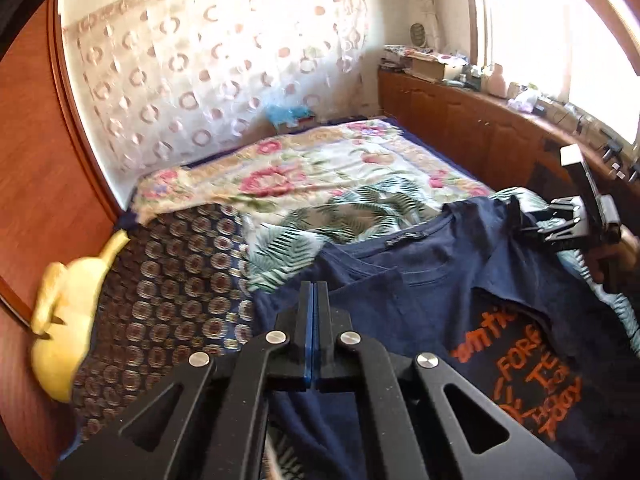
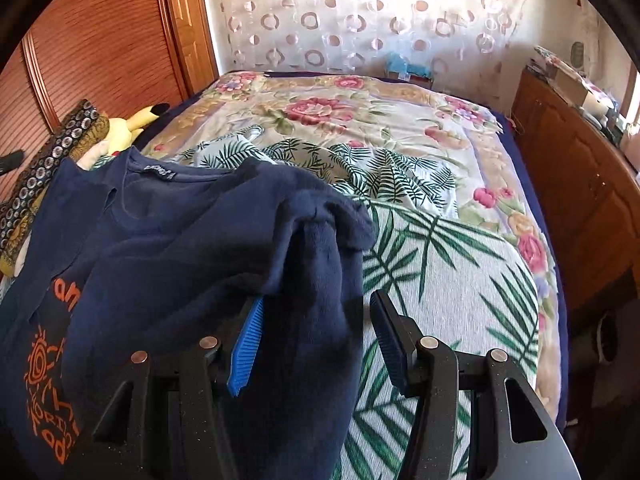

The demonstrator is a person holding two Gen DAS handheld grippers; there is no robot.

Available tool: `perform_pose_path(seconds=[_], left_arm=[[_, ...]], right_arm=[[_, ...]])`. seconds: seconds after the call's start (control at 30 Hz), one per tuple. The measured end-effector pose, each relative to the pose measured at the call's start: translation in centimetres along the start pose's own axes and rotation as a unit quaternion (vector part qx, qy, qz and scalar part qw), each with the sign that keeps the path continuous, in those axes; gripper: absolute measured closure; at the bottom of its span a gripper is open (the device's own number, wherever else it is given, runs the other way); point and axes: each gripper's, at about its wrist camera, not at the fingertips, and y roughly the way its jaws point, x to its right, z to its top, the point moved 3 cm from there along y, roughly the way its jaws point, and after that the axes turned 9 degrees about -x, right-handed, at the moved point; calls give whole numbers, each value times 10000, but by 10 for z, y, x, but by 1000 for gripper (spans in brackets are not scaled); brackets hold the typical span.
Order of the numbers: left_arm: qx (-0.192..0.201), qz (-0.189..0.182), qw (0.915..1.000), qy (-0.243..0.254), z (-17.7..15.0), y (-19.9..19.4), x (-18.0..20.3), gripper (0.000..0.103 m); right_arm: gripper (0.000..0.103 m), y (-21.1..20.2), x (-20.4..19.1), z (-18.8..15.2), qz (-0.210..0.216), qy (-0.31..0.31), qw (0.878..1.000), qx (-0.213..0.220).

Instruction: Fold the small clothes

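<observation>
Lying limp on the bed (image 2: 460, 272), the shirt (image 2: 168, 240) wants hem-corner grips; left gripper (image 1: 315, 292) jaws closed, seemingly empty; right gripper (image 2: 316, 312) jaws open around a sleeve.

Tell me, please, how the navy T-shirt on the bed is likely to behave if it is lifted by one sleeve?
The navy T-shirt is probably floppy: its sleeve already bunches and droops between the right gripper's open jaws. It looks light, thin knit cloth. It would likely trail and unfold rather than hold shape.

one navy T-shirt (image 2: 168, 240), one yellow plush toy (image 1: 68, 320), two hand-held grippers (image 1: 314, 292)
</observation>
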Motion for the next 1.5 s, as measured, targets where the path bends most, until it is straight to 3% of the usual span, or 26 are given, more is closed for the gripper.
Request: perform_pose_path(seconds=[0.1,0.17,0.27,0.47,0.77,0.93,1.0,1.07,1.17,1.2,1.23,1.27,1.5], left_arm=[[-299,150,9994,-88,1,12,-11,97],[-444,273,9986,-125,3,21,-19,77],[-721,200,9971,-151,1,40,-24,66],[-1124,139,9935,-86,-3,68,-20,66],[-1674,594,9837,262,0,99,-11,66],[-1774,863,9791,490,-1,106,-6,66],[-1742,921,9789,542,-1,106,-5,68],[-1640,978,9802,529,-1,102,-6,99],[-1351,763,9870,410,0,87,-8,99],[-1180,606,9904,383,0,76,-6,99],[-1016,539,9927,357,-1,62,-2,99],[-913,519,9938,365,-1,53,0,99],[-28,-6,9996,267,-20,-32,27,99]], right_arm=[[48,2,-2,2,-24,-9,10000,-7],[48,3,-2,2,-34,-13,10000,9],[47,3,-3,-2,-30,7,10000,89],[46,4,-3,-7,-12,-18,9997,264],[45,2,4,-9,144,58,9995,283],[45,2,5,-8,205,89,9993,291],[45,2,6,-8,211,94,9993,293],[45,2,6,-8,192,81,9994,290],[49,2,5,-8,152,42,9995,288],[59,1,4,-8,161,-16,9994,296],[84,-1,-2,-7,100,-177,9993,327],[96,-2,-8,-8,62,-349,9988,328],[96,-63,-36,-11,51,-477,9934,1043]])
